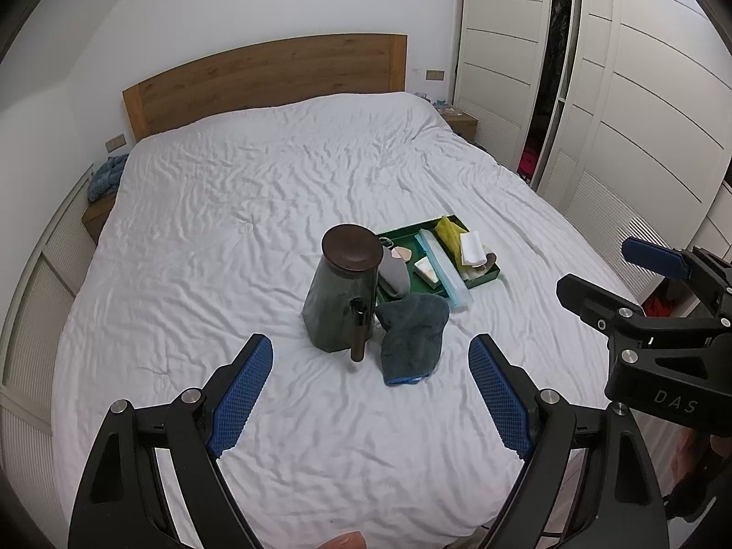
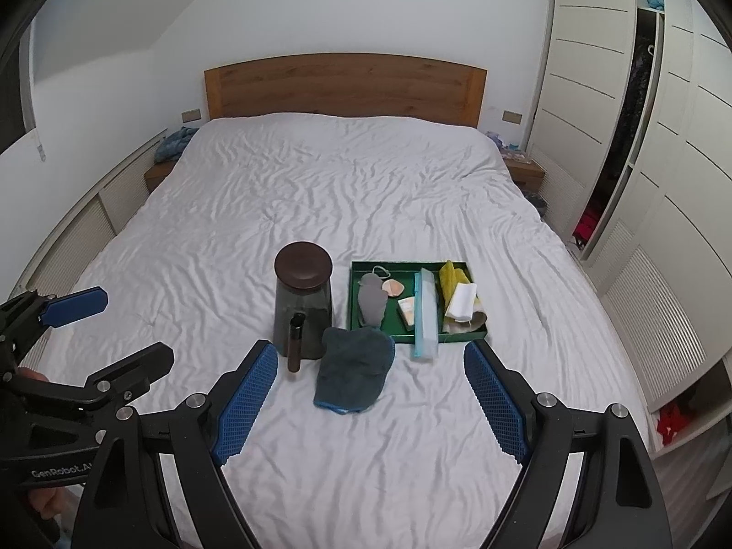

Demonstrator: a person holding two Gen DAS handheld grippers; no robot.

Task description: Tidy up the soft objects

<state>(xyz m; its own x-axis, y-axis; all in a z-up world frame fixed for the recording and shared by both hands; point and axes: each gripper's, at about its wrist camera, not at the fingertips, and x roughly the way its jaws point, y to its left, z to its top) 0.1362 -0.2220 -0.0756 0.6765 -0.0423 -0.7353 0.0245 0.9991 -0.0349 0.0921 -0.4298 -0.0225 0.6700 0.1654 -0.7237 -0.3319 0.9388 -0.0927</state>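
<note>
Towel [image 2: 354, 368] lies ahead; both grippers hover, jaws spread

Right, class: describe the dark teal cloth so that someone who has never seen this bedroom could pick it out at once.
Start at the white bed and find the green tray near its foot. Just in front of the tray's near left corner, beside the dark jar, lies the dark teal cloth. It is crumpled, has a bright blue edge, and rests on the sheet rather than in the tray.
</note>
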